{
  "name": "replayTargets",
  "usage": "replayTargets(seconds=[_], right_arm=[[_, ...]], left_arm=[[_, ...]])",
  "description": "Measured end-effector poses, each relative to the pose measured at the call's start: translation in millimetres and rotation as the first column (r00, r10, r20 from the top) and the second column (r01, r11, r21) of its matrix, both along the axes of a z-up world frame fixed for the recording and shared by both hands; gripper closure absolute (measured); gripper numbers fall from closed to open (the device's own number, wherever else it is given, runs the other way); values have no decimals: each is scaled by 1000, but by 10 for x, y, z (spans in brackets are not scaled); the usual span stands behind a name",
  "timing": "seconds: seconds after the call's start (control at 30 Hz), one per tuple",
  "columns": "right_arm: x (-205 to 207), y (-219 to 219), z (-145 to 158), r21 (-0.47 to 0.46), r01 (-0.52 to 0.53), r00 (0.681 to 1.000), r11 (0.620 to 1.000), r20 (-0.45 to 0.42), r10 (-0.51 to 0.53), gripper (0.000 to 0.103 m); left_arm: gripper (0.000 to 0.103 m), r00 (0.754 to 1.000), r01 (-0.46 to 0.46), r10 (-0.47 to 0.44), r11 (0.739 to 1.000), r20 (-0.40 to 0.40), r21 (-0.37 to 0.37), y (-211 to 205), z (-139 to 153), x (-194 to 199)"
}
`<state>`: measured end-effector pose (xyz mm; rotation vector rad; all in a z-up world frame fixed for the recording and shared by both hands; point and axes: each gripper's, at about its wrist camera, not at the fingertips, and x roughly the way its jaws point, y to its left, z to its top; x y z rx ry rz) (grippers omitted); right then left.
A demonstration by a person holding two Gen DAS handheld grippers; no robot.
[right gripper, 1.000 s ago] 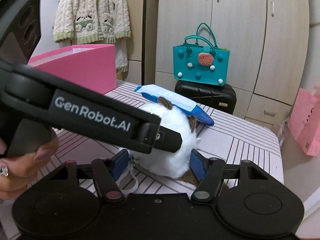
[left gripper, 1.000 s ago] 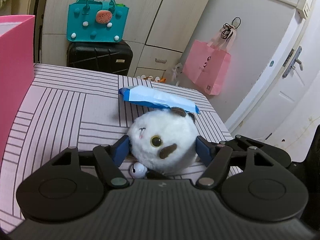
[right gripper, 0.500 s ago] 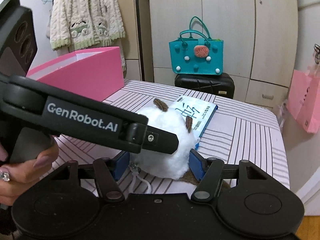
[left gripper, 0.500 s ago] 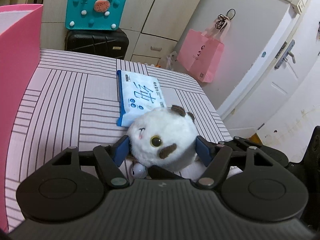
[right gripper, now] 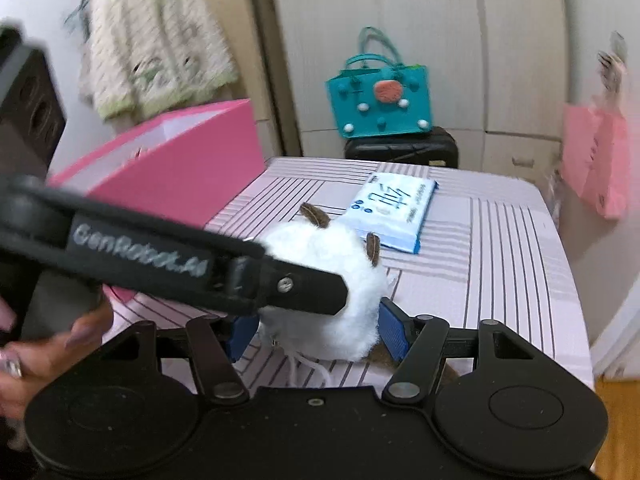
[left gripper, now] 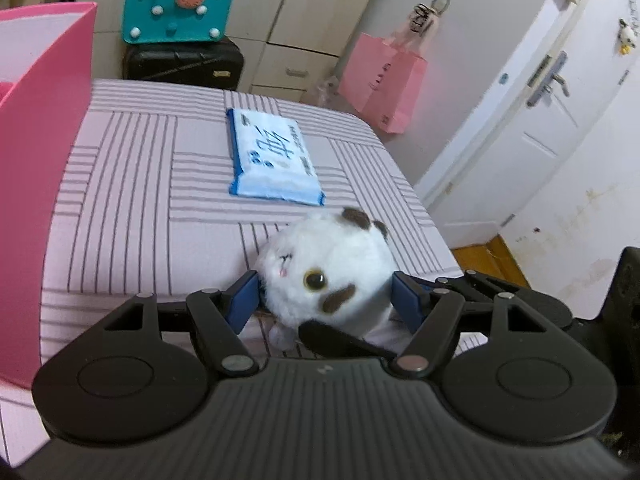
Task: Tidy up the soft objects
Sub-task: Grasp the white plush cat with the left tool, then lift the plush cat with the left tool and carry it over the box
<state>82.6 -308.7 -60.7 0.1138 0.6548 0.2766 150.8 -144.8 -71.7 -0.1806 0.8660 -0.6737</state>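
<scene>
Plush (left gripper: 326, 276) between both tongs' pads

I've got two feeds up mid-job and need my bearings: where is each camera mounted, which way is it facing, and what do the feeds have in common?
Left wrist: sits on the left gripper, looking down its fingers over the striped table toward a white door; its own blue pads clamp the white plush toy.
Right wrist: sits on the right gripper, facing the wardrobe; its pads clamp the same toy, and the left gripper's finger and a hand show.
Shared: the toy, tissue pack, pink box, teal bag.
</scene>
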Motion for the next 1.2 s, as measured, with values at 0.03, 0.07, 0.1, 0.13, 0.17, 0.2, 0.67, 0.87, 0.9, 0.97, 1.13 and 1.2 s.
replayTargets(seconds=[0.03,0.07,0.1,0.13,0.17,0.2,0.67,0.87,0.9,0.97,1.13,1.2], right_arm=[[-44,-19,-23,31,16,1000,999,3,-16,33],[-78,-12,-39,49,27,1000,998,1,-27,34],[-105,5,-51,54,36,999,998,0,-36,35],[-131,37,-56,47,42,999,998,2,-42,36],[-158,76,-51,32,43,999,999,6,-44,36],[-182,114,-38,20,44,999,999,8,-44,36],[-542,578,201,-70,-47,998,996,29,49,40],[-571,746,377,-105,-142,990,984,-16,141,40],[-580,773,413,-112,-157,988,981,-15,156,40],[-600,825,488,-117,-182,983,976,-16,182,40],[-666,956,674,-120,-234,972,965,-14,234,42],[-691,1008,750,-122,-252,967,960,-1,254,42]], left_arm=[[33,1000,6,-6,1000,-5,-6,15,-3,-20],[33,1000,5,-5,1000,-10,-8,33,-8,-43],[33,1000,6,-6,1000,-8,-4,46,-11,-63],[33,1000,10,-10,1000,-3,1,52,-12,-82],[33,1000,15,-15,1000,2,5,64,-15,-106],[33,1000,17,-17,1000,5,6,76,-13,-117],[33,999,33,-34,999,27,31,512,175,-460],[33,997,73,-73,995,1,73,728,287,-543],[33,997,83,-82,994,-14,73,766,300,-538],[33,996,88,-86,994,-36,68,846,334,-535],[33,995,94,-92,993,-37,77,1030,511,-586],[33,995,94,-93,992,-23,82,1100,596,-627]])
